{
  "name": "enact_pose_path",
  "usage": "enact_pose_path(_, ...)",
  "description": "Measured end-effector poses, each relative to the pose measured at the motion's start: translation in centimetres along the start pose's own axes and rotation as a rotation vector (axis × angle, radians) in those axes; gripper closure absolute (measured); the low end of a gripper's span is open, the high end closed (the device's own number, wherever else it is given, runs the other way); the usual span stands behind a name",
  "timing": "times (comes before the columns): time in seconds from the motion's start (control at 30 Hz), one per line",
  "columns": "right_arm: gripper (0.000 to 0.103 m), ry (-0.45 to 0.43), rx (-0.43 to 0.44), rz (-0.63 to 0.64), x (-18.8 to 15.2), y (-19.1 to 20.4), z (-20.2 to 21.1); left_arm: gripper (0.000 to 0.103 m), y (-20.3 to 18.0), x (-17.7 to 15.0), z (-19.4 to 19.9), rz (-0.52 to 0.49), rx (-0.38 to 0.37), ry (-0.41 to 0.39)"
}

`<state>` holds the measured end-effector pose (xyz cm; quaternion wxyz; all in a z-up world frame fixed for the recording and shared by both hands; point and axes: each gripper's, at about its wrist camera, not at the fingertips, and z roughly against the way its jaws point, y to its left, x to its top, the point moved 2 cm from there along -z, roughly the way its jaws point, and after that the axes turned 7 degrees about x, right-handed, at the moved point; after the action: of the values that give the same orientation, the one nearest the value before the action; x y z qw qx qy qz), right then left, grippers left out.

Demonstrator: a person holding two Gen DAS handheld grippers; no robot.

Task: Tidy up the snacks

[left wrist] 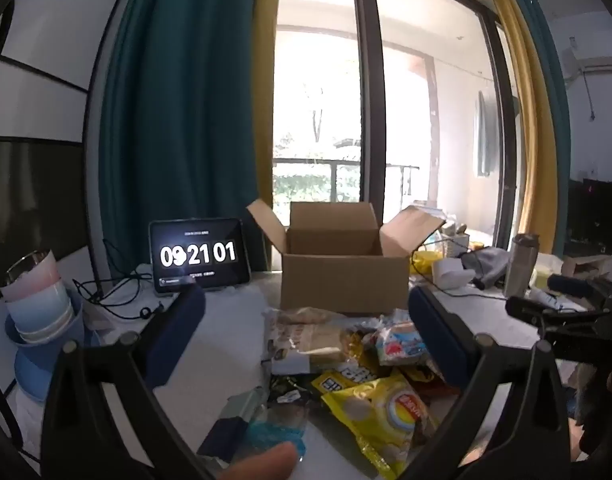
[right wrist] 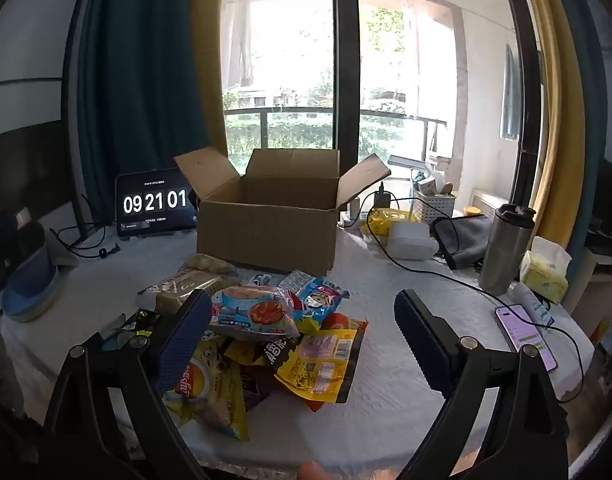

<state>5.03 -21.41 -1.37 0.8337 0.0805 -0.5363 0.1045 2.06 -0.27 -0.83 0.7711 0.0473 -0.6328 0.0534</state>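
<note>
Right wrist view: clock tablet (right wrist: 156, 202) reads 09 21 01, open cardboard box (right wrist: 266, 224) looks empty behind Lay's bag (right wrist: 210, 396), right gripper (right wrist: 306, 336) spread wide, grasping nothing.

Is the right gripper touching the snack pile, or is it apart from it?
Cannot tell. In the right wrist view the right gripper stands open and empty, but its left finger overlaps the snack pile, so contact or a gap is unclear.

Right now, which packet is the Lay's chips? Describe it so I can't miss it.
Find the open cardboard box mid-table; the snack pile lies in front of it. The Lay's bag sits at the pile's near left edge, the one bright yellow bag with a red round logo.
</note>
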Motion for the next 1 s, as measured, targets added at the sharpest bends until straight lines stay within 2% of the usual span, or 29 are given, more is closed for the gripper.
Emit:
enact_pose_path(0.1, 0.008, 0.005, 0.001, 0.004, 0.0, 0.3, -0.1, 0.001, -1.0, 0.2, -0.1, -0.03, -0.007, 0.017)
enact_pose_path(0.2, 0.008, 0.011, 0.009, 0.001, -0.1, 0.0, -0.3, 0.001, 0.8, -0.3, -0.2, 0.031, -0.036, 0.039)
enact_pose_path(0.3, 0.008, 0.023, 0.031, -0.008, -0.3, -0.1, -0.2, 0.001, 0.7, -1.6, -0.9, 0.026, -0.016, 0.058)
enact_pose_path(0.53, 0.008, 0.038, 0.043, 0.0, -0.5, 0.7, -0.7, 0.001, 1.5, -2.0, -1.2, 0.044, 0.001, 0.079)
enact_pose_path(1.0, 0.008, 0.054, 0.026, -0.041, -1.4, -0.7, -1.2, 0.001, 0.3, -2.5, -2.3, 0.032, 0.021, 0.13)
